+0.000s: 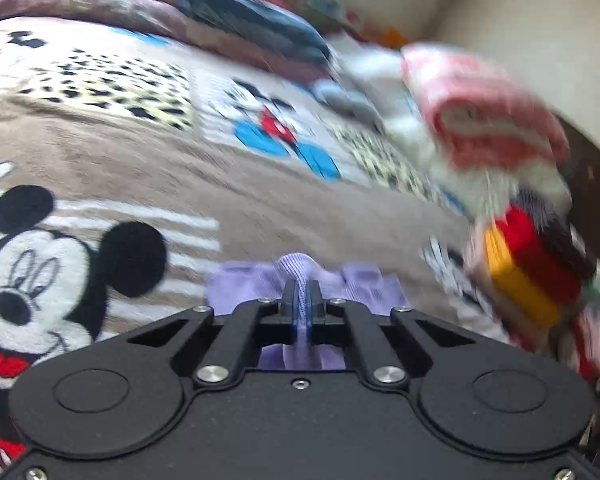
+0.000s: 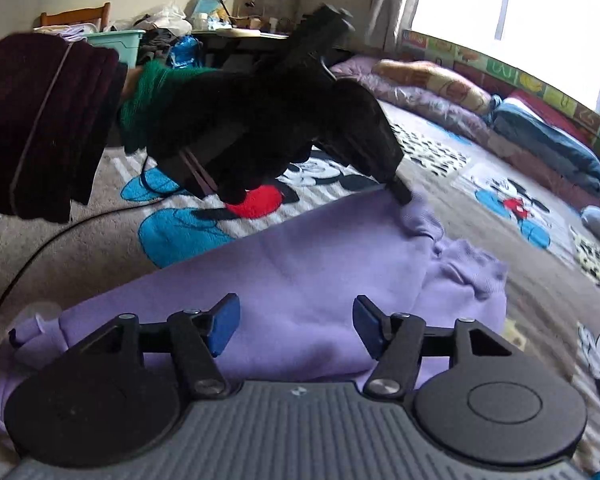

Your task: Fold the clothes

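Note:
A lilac sweatshirt lies partly folded on a Mickey Mouse blanket. My left gripper is shut on a ribbed lilac edge of the sweatshirt, pinched between its blue pads. In the right wrist view the left gripper shows at the garment's far corner, held by a black-gloved hand. My right gripper is open and empty, its blue pads hovering just above the near part of the sweatshirt.
A blurred stack of folded clothes, pink and red-yellow, sits at the right. Pillows and bedding line the far edge under a window. A black cable runs across the blanket at left. A cluttered desk stands behind.

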The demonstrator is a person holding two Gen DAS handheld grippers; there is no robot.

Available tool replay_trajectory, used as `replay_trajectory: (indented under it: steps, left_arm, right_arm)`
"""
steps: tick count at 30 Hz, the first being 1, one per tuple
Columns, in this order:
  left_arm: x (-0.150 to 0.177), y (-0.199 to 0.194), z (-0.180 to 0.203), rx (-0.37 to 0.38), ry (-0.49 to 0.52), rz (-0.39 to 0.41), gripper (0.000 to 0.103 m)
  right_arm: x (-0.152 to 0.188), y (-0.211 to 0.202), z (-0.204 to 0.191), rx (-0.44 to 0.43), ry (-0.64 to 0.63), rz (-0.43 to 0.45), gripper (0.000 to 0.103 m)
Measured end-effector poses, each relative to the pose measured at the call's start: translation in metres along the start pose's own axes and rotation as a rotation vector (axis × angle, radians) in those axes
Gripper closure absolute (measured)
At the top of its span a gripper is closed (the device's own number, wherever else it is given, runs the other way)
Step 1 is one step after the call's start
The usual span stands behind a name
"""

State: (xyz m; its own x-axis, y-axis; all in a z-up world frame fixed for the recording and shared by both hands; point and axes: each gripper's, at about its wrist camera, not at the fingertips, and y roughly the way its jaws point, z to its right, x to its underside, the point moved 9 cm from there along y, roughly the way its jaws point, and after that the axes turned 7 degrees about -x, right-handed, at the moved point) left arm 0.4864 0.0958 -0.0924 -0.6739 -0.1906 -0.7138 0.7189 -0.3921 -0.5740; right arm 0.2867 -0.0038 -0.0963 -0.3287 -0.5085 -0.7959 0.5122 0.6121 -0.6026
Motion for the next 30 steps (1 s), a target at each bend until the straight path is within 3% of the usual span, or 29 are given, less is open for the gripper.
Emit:
replay_trajectory:
  steps: [8,14,17,22,25,30]
  left_arm:
    - [0.017,0.018,-0.012,-0.118,0.039,-0.074,0.099]
    - [0.019,-0.063,0.005,-0.118,0.158,0.055,0.096]
    - [0.054,-0.122,0.023,-0.095,0.243,0.090,0.096]
    - [0.147,-0.200,0.058,-0.043,0.323,0.060,0.096]
    - [0.193,-0.207,0.075,-0.051,0.358,0.025,0.096]
    - [0.234,-0.174,0.072,-0.112,0.363,-0.009,0.097]
  right_arm:
    - [0.016,0.020,0.018,-0.014,0.116,-0.092,0.026]
    - [0.004,-0.002,0.014,0.006,0.125,-0.040,0.029]
    - [0.001,-0.008,0.013,-0.020,0.132,-0.028,0.039]
    - [-0.005,-0.017,0.011,-0.063,0.144,-0.010,0.061]
    - [0.000,-0.003,0.015,-0.049,0.156,-0.065,0.061]
    - [0.011,0.017,0.032,-0.065,0.290,-0.093,0.060]
